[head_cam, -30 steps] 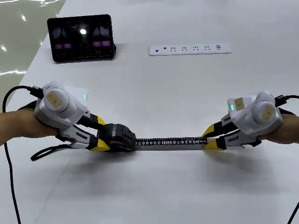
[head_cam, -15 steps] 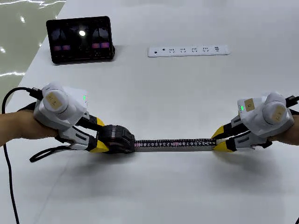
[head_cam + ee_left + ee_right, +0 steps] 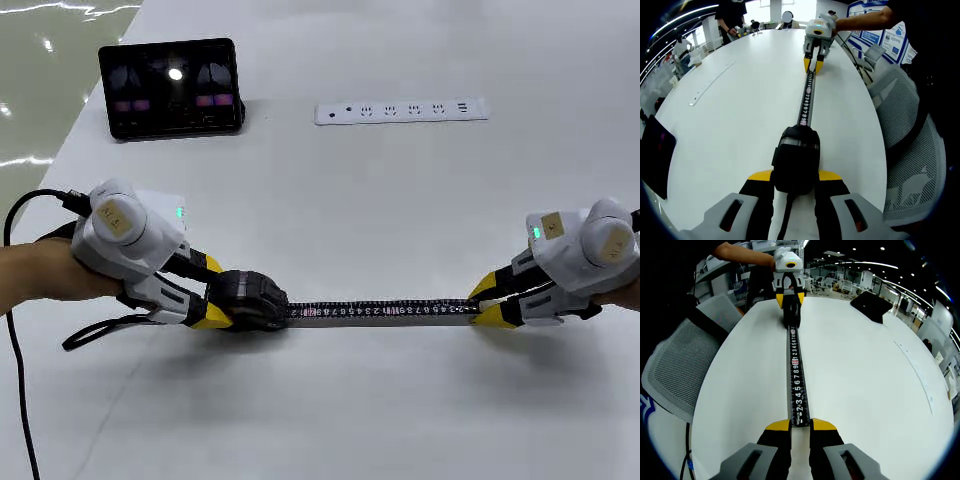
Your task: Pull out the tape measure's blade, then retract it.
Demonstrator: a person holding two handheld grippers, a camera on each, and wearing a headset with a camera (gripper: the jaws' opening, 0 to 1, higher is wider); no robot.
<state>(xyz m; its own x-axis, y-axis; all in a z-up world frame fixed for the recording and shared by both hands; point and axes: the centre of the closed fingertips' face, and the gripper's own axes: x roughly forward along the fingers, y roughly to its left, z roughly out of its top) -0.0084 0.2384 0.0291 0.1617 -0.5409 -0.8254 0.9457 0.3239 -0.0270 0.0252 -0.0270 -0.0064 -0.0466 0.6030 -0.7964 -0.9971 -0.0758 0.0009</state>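
The tape measure (image 3: pixel 248 299) sits on the white table (image 3: pixel 380 200), in the lower left of the head view. Its black case is squeezed tight between the fingers of the left gripper (image 3: pixel 214 290). The blade (image 3: pixel 385 310) runs out of the case toward the right, flat on the table. The right gripper (image 3: pixel 487 303), at the lower right of the frame, pinches the far end of the blade between its yellow tips. In the right gripper view the blade's numbers run straight up the middle to the case.

So the first half looks well on its way: a good length of blade is out. I cannot tell if more should come out. Letting the blade go back in is not yet done.

There is lots of bare table above the blade in the head view. A dark tablet (image 3: pixel 171 85) at the upper left and a white power strip (image 3: pixel 400 110) at the top middle are well away from it. The table's edge cuts across the upper left corner, far from the work. The right gripper is near the right side of the frame. In the left gripper view the table's rim curves down the right side beside a mesh chair (image 3: pixel 910 130), so I think that side has less room. A black cable (image 3: pixel 15 330) hangs at the lower left.
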